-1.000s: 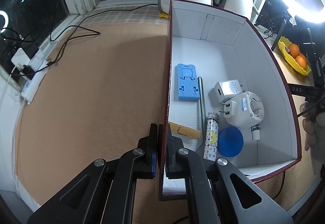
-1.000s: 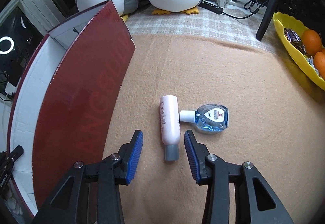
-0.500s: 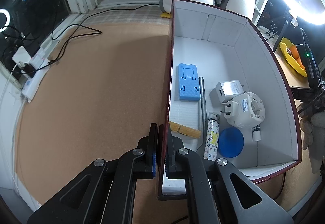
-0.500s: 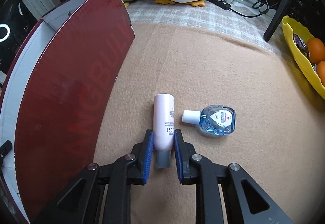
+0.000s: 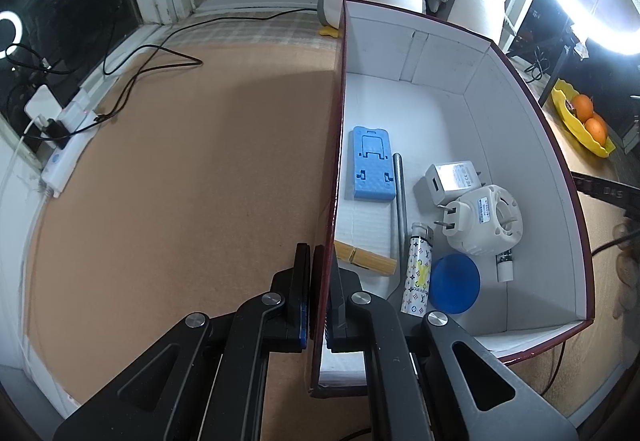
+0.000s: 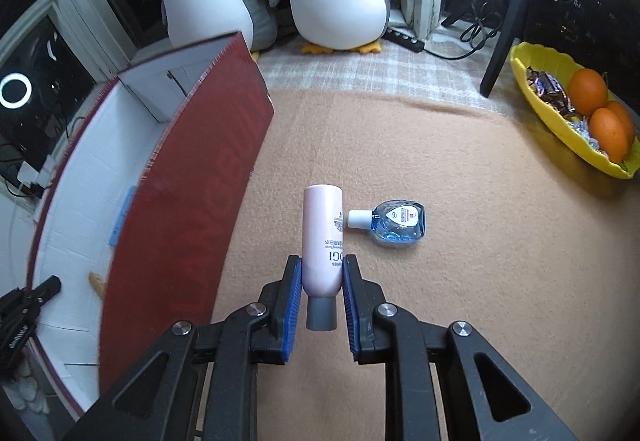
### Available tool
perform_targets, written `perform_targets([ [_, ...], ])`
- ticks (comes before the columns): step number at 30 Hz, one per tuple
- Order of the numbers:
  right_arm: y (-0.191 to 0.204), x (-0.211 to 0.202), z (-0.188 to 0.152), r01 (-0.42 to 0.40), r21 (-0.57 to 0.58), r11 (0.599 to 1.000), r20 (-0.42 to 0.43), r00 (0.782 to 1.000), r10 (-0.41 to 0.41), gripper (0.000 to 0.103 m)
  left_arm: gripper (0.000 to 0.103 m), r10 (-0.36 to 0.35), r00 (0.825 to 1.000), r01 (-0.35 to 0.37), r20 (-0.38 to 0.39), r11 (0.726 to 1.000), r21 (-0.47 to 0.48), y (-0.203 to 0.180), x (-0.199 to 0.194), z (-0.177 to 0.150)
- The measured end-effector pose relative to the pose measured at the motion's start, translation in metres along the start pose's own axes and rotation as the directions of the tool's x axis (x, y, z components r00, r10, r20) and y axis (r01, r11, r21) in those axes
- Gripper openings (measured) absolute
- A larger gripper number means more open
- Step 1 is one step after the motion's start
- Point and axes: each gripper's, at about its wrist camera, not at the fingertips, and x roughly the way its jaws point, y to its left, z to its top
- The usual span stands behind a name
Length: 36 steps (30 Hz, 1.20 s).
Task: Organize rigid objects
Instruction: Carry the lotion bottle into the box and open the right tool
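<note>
Left tongs [image 5: 319,295] clamped tight, pointing steeply down toward 12 o'clock. Right tongs [image 6: 322,295] gripping, pads nearly together, angled down likewise.

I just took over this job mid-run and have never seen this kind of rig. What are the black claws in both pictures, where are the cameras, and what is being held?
The claws are two hand-held grippers, one in each of a person's hands; no robot arm is involved. Each picture comes from a fisheye camera on one gripper, looking forward along its fingers.

In the left view, the left gripper is shut on the side wall of the red box, steadying it. Inside lie a blue phone stand, a lighter, chargers and other small items.

In the right view, the right gripper is shut on a pink bottle. A small blue bottle lies on the tan blanket beside it. A yellow fruit tray sits at the right.
</note>
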Motion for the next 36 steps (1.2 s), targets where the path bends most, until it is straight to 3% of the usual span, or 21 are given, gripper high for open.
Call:
perform_targets([
  [8,0.020,-0.045,-0.006,-0.030,-0.027,0.999,0.068,0.997,0.032,0.018,0.004,-0.005,1.000,0.005,0.004,1.000,0.015,0.000,0.001,0.001],
  [16,0.068,-0.086,-0.006,-0.106,-0.092,0.990,0.131,0.984,0.118,0.018,0.004,-0.009,1.000,0.009,0.007,0.999,0.033,0.000,0.003,0.001],
  [33,0.152,-0.067,-0.019,-0.192,-0.223,0.956,0.057,0.976,0.209,0.018,0.004,-0.016,1.000,0.016,0.010,0.998,0.056,-0.001,0.005,0.002],
  [35,0.156,-0.067,-0.019,-0.195,-0.236,0.952,0.056,0.975,0.214,0.022,0.004,-0.017,1.000,0.016,0.010,0.998,0.057,-0.001,0.005,0.002],
  [36,0.158,-0.067,-0.019,-0.198,-0.250,0.948,0.053,0.974,0.218,0.032,0.004,-0.017,1.000,0.016,0.010,0.998,0.057,-0.001,0.005,0.002],
])
